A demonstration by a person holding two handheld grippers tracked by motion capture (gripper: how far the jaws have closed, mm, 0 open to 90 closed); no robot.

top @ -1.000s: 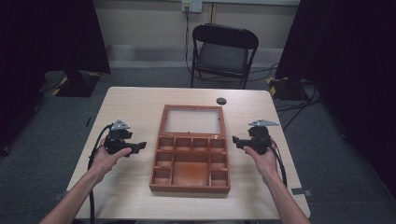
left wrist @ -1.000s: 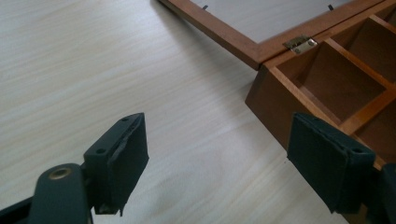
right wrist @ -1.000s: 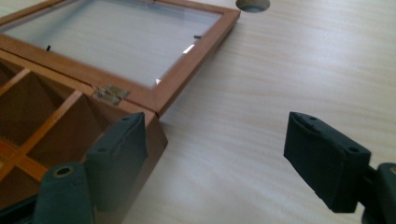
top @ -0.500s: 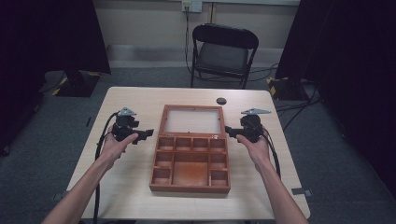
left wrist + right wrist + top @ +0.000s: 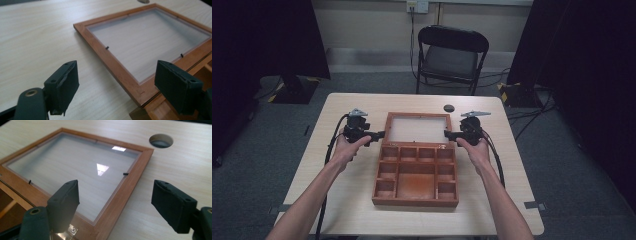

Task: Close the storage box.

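- The box (image 5: 416,167) lies open mid-bench (image 5: 322,190), its glazed lid (image 5: 418,128) flat on the far side.
- The left tool (image 5: 380,134) is at the lid's left edge, jaws wide and empty, straddling the frame's near corner.
- The right tool (image 5: 447,133) is at the lid's right edge, jaws wide and empty over the frame's side rail.
- A round hole (image 5: 161,140) sits in the bench beyond the lid.

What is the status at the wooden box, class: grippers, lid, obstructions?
Left gripper and right gripper open, flanking the glass-paned wooden lid. Lid lies flat open behind the compartmented wooden box, ungripped. Nothing between jaws and lid frame.
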